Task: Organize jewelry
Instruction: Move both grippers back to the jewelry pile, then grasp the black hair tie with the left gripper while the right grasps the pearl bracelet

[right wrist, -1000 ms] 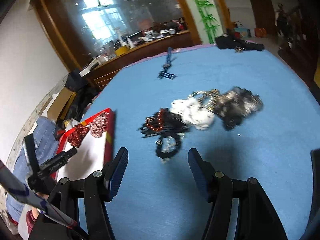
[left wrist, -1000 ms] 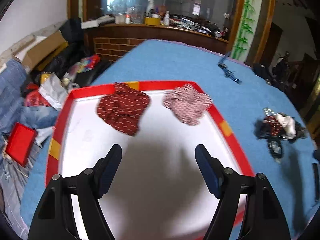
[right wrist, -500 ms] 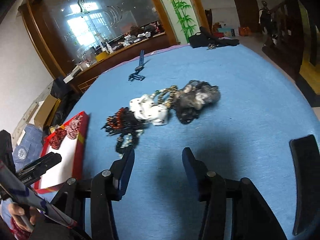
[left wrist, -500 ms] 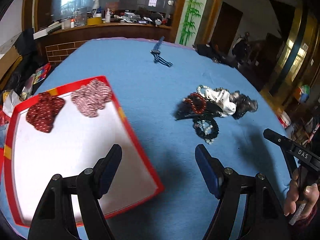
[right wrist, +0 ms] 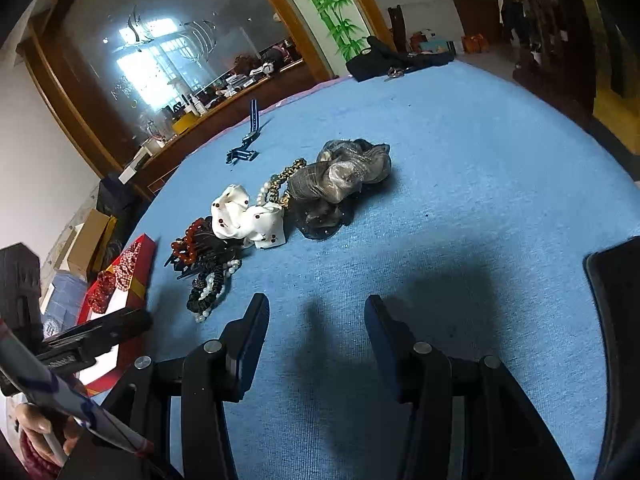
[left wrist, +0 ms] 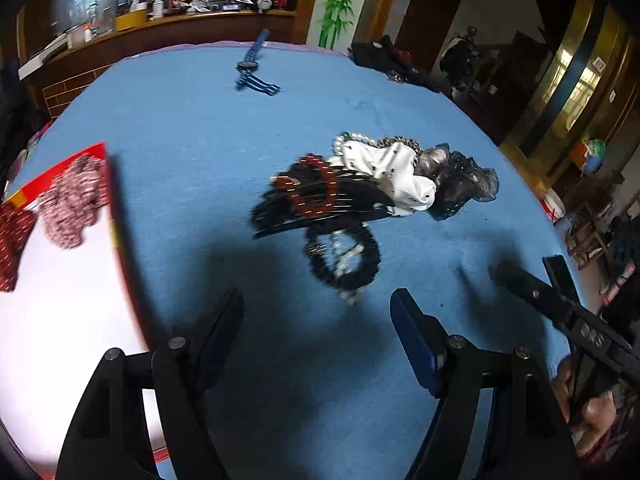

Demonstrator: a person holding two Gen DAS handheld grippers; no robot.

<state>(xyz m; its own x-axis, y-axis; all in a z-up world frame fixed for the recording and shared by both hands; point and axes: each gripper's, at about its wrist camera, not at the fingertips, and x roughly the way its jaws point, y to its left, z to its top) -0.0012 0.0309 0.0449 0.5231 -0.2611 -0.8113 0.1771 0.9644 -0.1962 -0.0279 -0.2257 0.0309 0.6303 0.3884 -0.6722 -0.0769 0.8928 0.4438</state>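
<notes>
A pile of hair accessories lies on the blue table: a black beaded scrunchie [left wrist: 344, 258] [right wrist: 208, 290], black hairbands with a red bead bracelet [left wrist: 316, 192] [right wrist: 190, 242], a white dotted scrunchie [left wrist: 390, 174] [right wrist: 248, 218], and a grey gauze scrunchie [left wrist: 460, 182] [right wrist: 340, 180]. A red-rimmed white tray [left wrist: 116, 236] [right wrist: 142, 276] at the left holds a pink-checked scrunchie [left wrist: 72, 200] and a dark red one [left wrist: 10, 236]. My left gripper [left wrist: 318, 330] is open and empty, just short of the black scrunchie. My right gripper [right wrist: 316, 332] is open and empty, right of the pile.
A blue watch strap [left wrist: 252, 74] [right wrist: 246, 142] lies at the far side of the table. Dark clothing [left wrist: 384, 60] [right wrist: 392, 62] sits on the far right edge. A black object [right wrist: 616, 320] is at the right near edge. A cluttered wooden counter runs behind.
My left gripper has swung right from above the tray to face the accessory pile. My right gripper has moved right and closer to the table, so the pile now sits left of it.
</notes>
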